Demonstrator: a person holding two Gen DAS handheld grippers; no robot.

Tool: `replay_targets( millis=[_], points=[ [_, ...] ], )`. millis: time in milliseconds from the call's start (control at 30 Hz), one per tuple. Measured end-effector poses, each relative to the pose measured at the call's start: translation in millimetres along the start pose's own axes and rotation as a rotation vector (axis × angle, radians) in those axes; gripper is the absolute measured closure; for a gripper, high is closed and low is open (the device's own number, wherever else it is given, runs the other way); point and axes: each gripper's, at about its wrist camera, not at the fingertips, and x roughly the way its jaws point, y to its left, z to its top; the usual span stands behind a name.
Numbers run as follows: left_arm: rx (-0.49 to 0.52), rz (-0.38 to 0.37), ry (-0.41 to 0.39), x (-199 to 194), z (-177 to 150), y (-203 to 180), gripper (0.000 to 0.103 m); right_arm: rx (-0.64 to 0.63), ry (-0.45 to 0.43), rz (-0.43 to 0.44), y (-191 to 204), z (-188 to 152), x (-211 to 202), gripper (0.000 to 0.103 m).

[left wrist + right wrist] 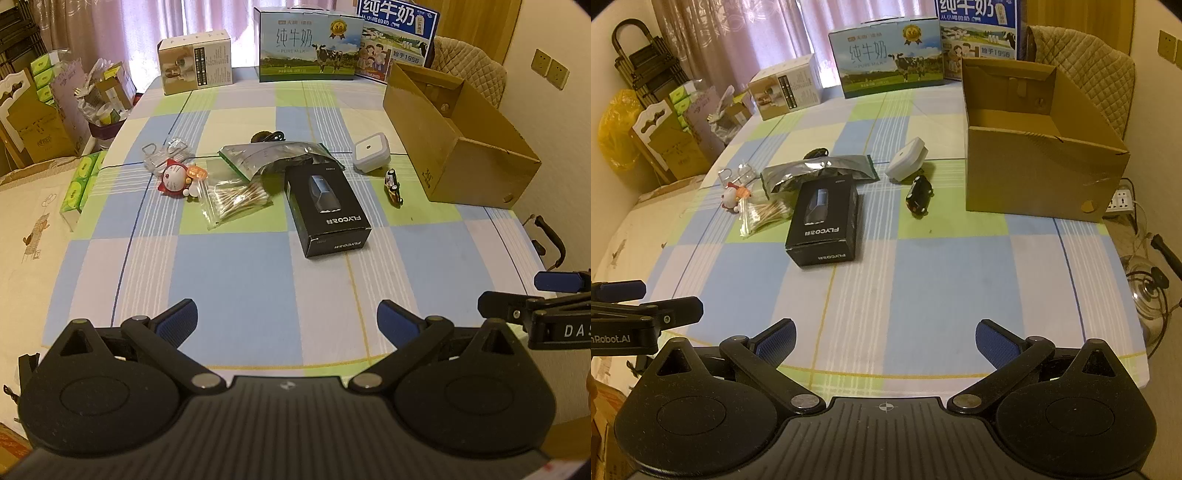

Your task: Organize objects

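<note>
Both grippers (286,321) (884,341) wide over bare near table edge (923,384).

Checked tablecloth table (258,273), black box (327,210), cardboard box (480,173), 2 milk cartons (308,44)

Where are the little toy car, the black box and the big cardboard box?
toy car (919,195), right wrist view, on its roof.
black box (823,218), right wrist view, top face.
cardboard box (1030,173), right wrist view, front wall.
</note>
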Motion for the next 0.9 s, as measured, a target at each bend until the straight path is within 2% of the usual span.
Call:
replay_targets(
  millis=[467,633,900],
  points=[
    [0.004,0.000,0.016,19.5,16.3,-12.1,0.001,0.007,0.008,0.010,-8.1,10.6,6.6,0.002],
    [-0.001,-0.004,0.025,32.6,23.2,-17.3,0.001,0.015,0.014,0.031,-26.7,22.6,17.0,0.002],
    [-0.004,-0.013,0.023,55.8,39.0,-25.6,0.001,-0.011,-0.063,0.034,-41.4,38.8,23.3,0.002]
  ],
)
